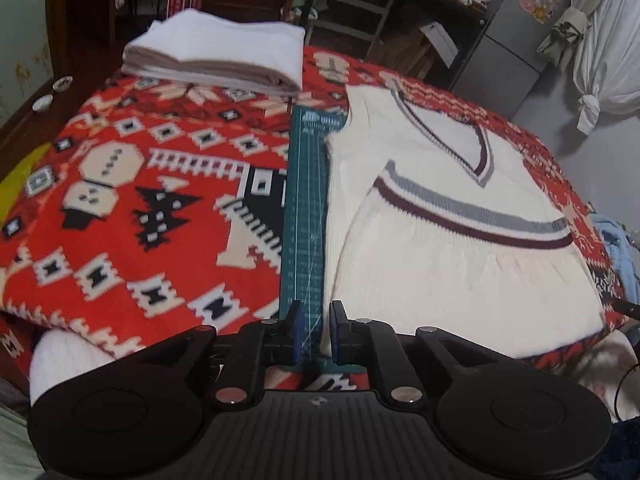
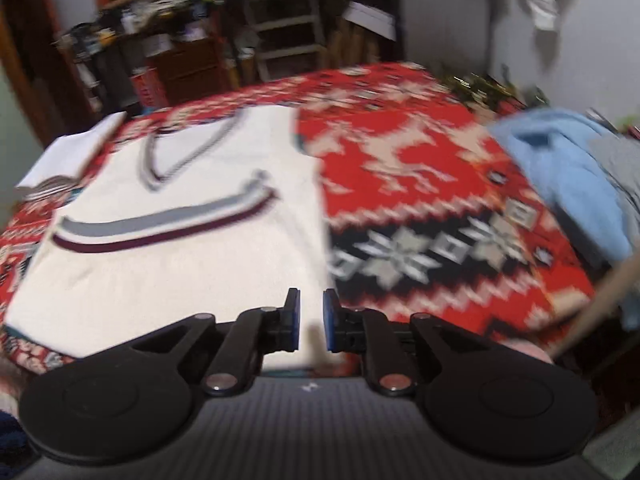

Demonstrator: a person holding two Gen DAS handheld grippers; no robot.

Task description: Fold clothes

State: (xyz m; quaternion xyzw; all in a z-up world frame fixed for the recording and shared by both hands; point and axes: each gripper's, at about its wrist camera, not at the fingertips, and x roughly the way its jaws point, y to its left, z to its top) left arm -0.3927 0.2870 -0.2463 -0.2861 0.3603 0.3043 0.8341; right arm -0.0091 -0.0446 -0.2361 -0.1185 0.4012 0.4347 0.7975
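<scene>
My left-hand camera gets stuff the right one doesn't: a folded white and beige stack [image 1: 216, 54] sitting up at about 11 o'clock on the red patterned blanket [image 1: 132, 184], and a green cutting mat [image 1: 306, 216] showing as a strip straight up at 12 between the blanket and the cream V-neck sweater [image 1: 432, 240]. There's also a grey fridge [image 1: 516, 28] with stickers way off at 1 o'clock, and a white bundle of cloth [image 1: 604, 64] hanging next to it.

The right-hand camera is blurrier, but it catches a light blue garment [image 2: 560, 172] heaped at 2 o'clock on the far side of the blanket [image 2: 420, 184], which the left view only clips at its edge. Here the sweater [image 2: 176, 232] lies flat from 10 to 12 o'clock, with the grey and maroon stripes across the chest and the sides already tucked in so it reads as a neat rectangle.

Fingers now. My left gripper [image 1: 314, 328] has its two blue pads a small way apart, nothing between them, hovering over the near end of the green mat just left of the sweater's hem. My right gripper [image 2: 311, 320] is the same deal: pads parted by a narrow gap, holding nothing, sitting right over the sweater's bottom right corner. Can't tell if either is actually touching the fabric.
</scene>
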